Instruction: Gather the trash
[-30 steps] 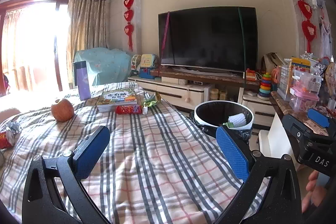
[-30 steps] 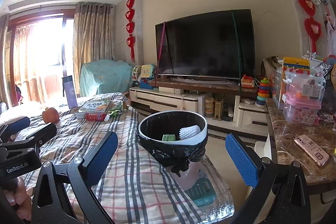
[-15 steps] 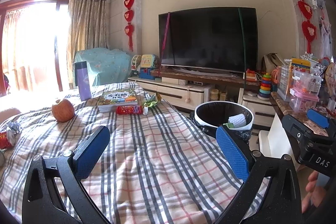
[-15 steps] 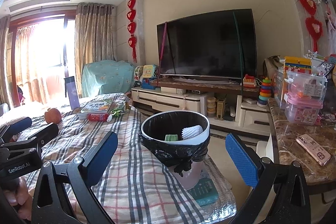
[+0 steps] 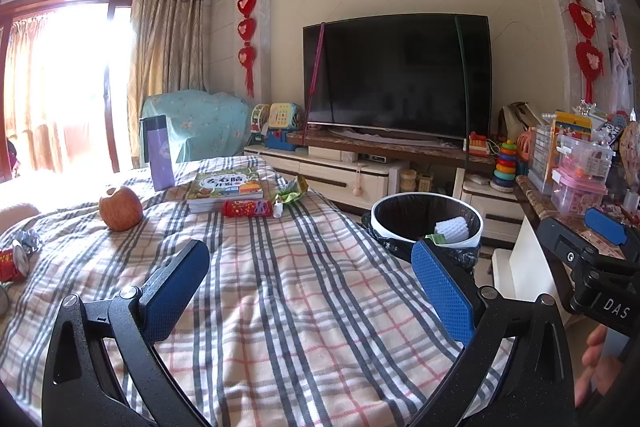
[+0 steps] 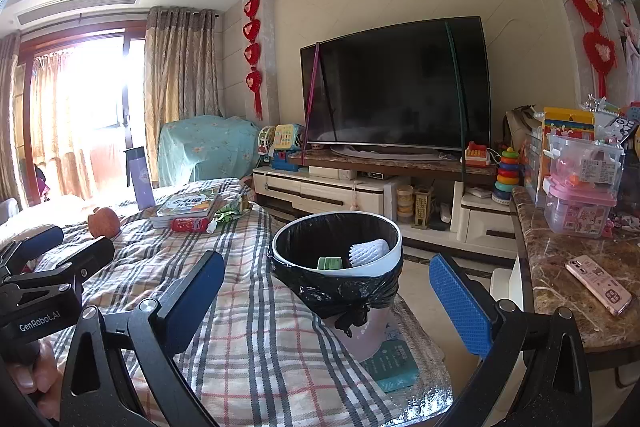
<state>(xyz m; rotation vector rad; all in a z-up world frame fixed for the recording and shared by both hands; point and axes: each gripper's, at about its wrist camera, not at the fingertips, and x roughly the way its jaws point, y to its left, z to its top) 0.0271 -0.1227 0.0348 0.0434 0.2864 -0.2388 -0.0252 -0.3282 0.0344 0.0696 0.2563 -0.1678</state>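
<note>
A plaid-covered bench fills the lower half of the left wrist view, its grey, white and pink checks running away toward a television on a low cabinet. Just off the bench's right edge stands a white trash bin lined with a black bag; inside it lie a white foam fruit net and a small green carton.

The left claw hangs over the bare middle of the cloth, its 2 blue pads spread wide and nothing between them. The right claw is likewise released, spread wide with the bin seen between its pads, and grasps nothing.

At the far end of the bench, 2 stacked picture books lie flat, with a purple flask upright just behind them. An apple sits to their left, well apart from the claws. The trash still out: a red wrapper lies touching the front of the books, a crumpled green wrapper just beside it to the right, and a red and silver wrapper at the bench's left edge.

On the marble counter at right rests a pink phone.
</note>
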